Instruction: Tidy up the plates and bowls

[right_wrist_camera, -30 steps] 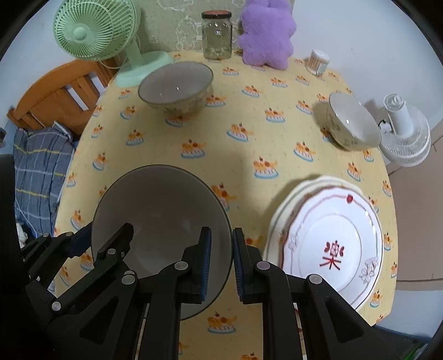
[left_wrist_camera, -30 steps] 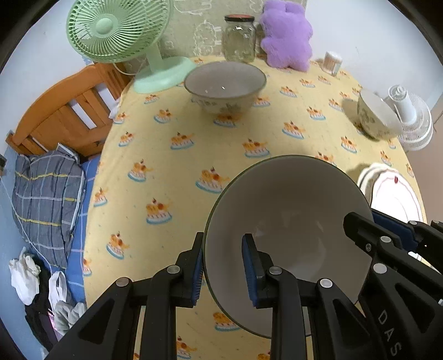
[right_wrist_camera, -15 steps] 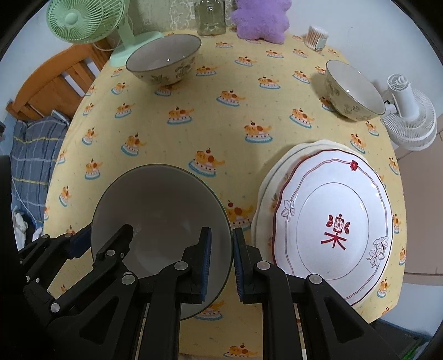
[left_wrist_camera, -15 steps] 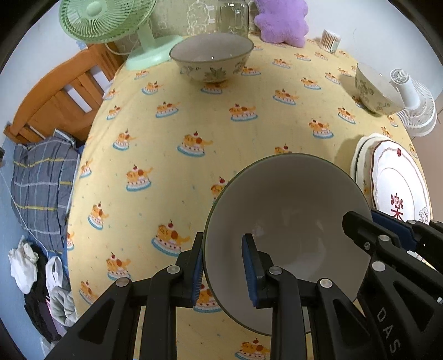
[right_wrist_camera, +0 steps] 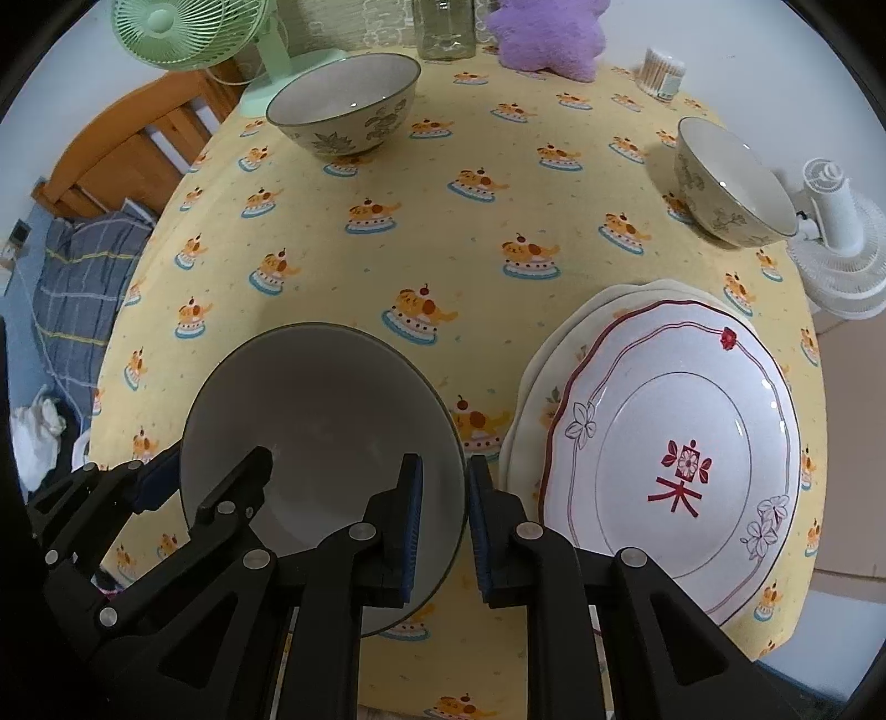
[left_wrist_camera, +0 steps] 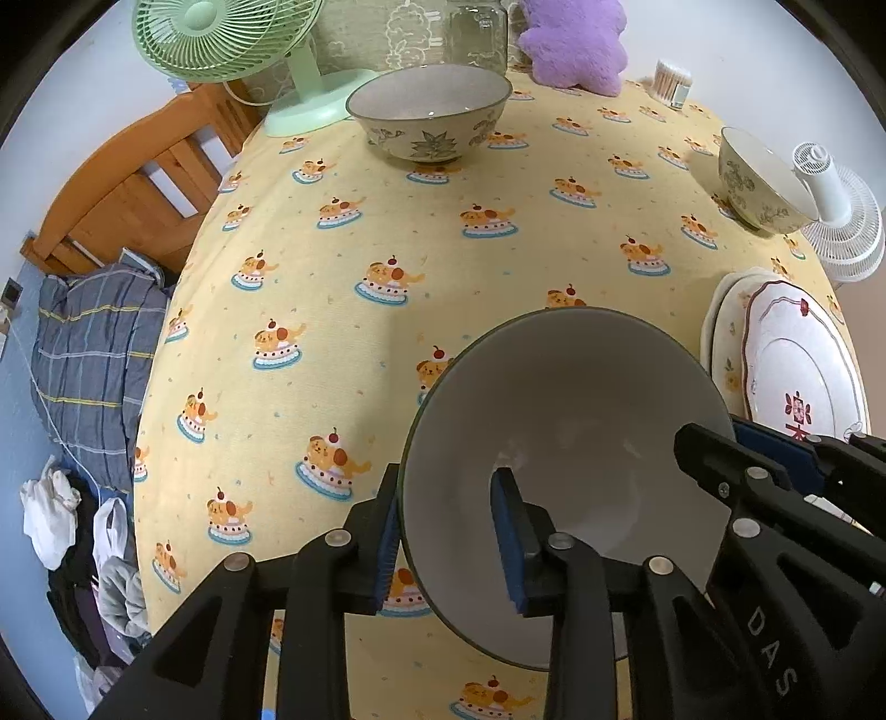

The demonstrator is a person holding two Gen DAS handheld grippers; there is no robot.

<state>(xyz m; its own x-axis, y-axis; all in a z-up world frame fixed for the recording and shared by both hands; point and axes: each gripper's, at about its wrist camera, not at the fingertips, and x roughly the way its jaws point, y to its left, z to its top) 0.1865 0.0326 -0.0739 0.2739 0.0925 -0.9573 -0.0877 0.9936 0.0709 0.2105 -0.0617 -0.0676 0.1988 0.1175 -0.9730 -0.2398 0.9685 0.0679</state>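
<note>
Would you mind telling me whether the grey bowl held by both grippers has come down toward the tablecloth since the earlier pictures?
Yes. The grey bowl has sunk toward the tablecloth; the stacked plates beside it now loom larger and nearer.

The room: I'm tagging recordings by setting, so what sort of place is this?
Probably a bedroom at home: a wooden bed frame with a plaid blanket beside the table, and a purple plush toy.

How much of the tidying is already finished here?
Done: plates stacked. In hand: the grey bowl, right gripper shut on its rim; left gripper jaws have just been opening around it. Left: the large patterned bowl and small patterned bowl stand apart, unstacked.
</note>
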